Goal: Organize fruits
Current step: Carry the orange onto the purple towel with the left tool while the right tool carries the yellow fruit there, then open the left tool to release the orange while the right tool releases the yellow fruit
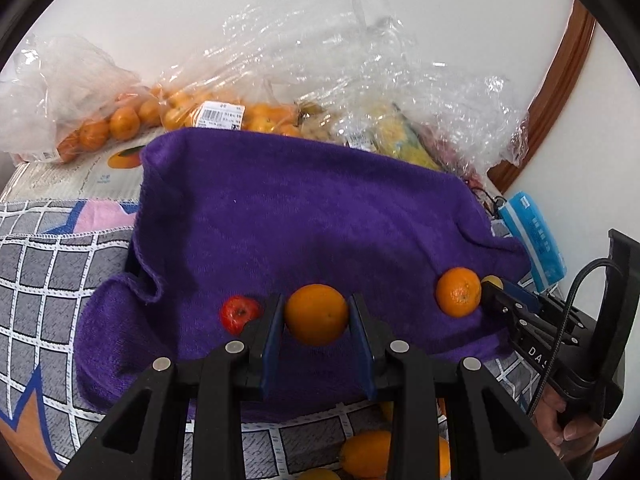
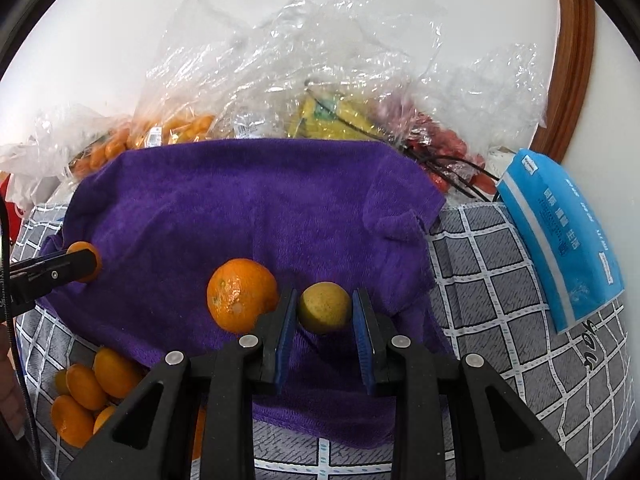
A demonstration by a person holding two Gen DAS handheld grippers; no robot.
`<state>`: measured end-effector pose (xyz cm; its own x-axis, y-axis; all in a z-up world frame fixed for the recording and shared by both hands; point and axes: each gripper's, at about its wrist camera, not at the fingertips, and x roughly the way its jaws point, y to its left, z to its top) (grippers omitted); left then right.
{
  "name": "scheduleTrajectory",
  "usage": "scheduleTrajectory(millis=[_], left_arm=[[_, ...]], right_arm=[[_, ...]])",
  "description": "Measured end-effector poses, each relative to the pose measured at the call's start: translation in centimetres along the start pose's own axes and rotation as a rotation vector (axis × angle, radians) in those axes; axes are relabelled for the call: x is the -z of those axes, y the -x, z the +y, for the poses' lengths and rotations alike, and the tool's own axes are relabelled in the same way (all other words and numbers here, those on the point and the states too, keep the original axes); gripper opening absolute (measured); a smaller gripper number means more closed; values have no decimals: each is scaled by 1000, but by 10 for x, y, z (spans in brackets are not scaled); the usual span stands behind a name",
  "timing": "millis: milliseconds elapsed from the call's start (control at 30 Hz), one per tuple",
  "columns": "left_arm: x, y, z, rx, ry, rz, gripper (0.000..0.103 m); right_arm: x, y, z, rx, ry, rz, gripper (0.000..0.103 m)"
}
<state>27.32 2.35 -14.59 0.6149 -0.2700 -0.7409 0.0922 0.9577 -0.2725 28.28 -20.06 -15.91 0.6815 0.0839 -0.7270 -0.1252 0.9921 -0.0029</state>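
While both tools are pointed down over the purple towel point(image 1: 304, 216), each is seen clamped on one fruit.

Left gripper point(image 1: 316, 316): jaws narrowly set, blue pads pressed against both sides of an orange point(image 1: 317, 314), which is pinched between the fingertips just above the towel. A small red fruit point(image 1: 239, 313) is lying on the towel just beside the outer face of the left finger. A second orange point(image 1: 458, 291) is resting on the towel off to the right of this tool, close to the tip of the other tool.

Right gripper point(image 2: 325, 308): jaws drawn in, pads pinching a small yellow-green citrus point(image 2: 325, 307). The second orange point(image 2: 241, 295) is found just to the left of this tool's left finger, touching or nearly touching it; which cannot be told.

Loose oranges point(image 2: 92, 392) are heaped on the checked cloth point(image 2: 500, 280) below and to the left of the right tool, off the towel's near edge. Clear bags of fruit point(image 1: 192, 116) are piled beyond the towel's far edge, ahead of both tools. A blue packet point(image 2: 560, 240) is lying to the right.
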Motion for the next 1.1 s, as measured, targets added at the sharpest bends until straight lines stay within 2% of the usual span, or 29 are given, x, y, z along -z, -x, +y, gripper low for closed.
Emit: scheduleTrajectory(millis=[300,367,567,667,733,800,900,1100], left_arm=[[2,-6,3,1,16,33,31],[1,-6,3,1,18,37,31],[1,-1,3,-12,26,37,31],[1,13,3,-17,22,4,35],[1,22,2,-18,16,-18,44],[0,35,0,-36,4,-46,44],[1,54,2,-59,7,-70,47],[15,77,19,-89,42,-77,49]], right_arm=[[-1,-3,-3,-10,-16,28,29],[-2,-1,-5,-15,-24,26,37],[-4,16,-3,-14,-29,-33,48],[-6,29,-1,1,-25,-80,52],[-8,35,0,2,-23,-97,52],[-10,42,3,5,-25,-113,52],[-10,52,10,7,-17,-112,52],[7,66,28,-64,-10,-74,54]])
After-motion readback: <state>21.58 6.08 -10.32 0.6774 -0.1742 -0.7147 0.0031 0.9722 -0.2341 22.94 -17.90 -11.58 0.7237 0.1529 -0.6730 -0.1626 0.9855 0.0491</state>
